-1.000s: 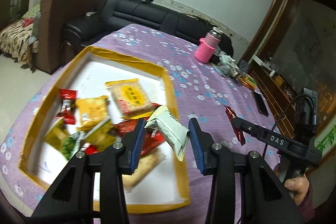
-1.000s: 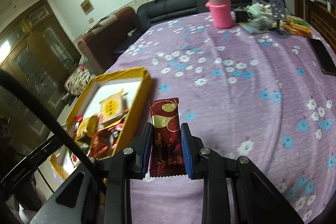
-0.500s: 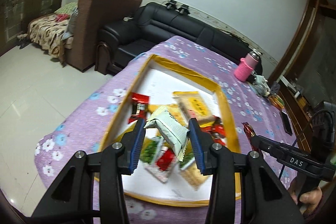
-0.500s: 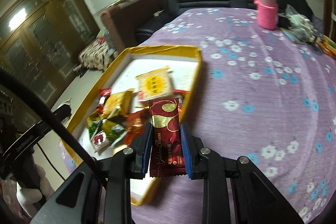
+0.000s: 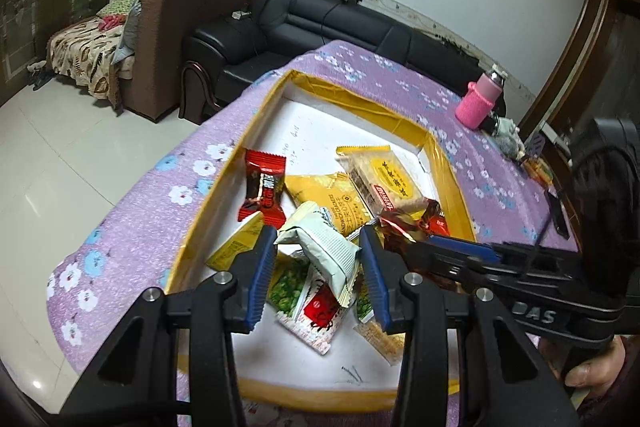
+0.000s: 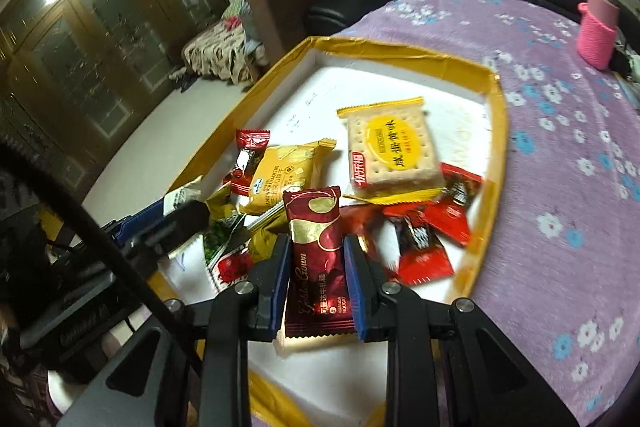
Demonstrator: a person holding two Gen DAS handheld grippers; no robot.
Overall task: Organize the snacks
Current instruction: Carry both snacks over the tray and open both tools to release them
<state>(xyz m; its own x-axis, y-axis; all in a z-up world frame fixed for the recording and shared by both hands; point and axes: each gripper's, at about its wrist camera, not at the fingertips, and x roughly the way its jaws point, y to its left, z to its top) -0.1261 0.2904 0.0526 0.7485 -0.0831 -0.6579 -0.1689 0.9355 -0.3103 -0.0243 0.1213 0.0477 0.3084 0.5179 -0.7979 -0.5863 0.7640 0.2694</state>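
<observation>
Left wrist view: I had both grippers loaded over the yellow-rimmed tray (image 5: 444, 163).
My left gripper (image 5: 322, 261) pinched a white-green snack packet (image 5: 320, 247); my right gripper (image 6: 316, 277) clamped a maroon Golden Crown nougat bar (image 6: 318, 259), above the snack pile.

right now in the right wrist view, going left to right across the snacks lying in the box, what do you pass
small red candy → yellow sandwich cracker pack → big square cracker pack with the yellow circle → red wrappers by the box's right wall. The green packs low on the left are partly hidden, so left out.
</observation>
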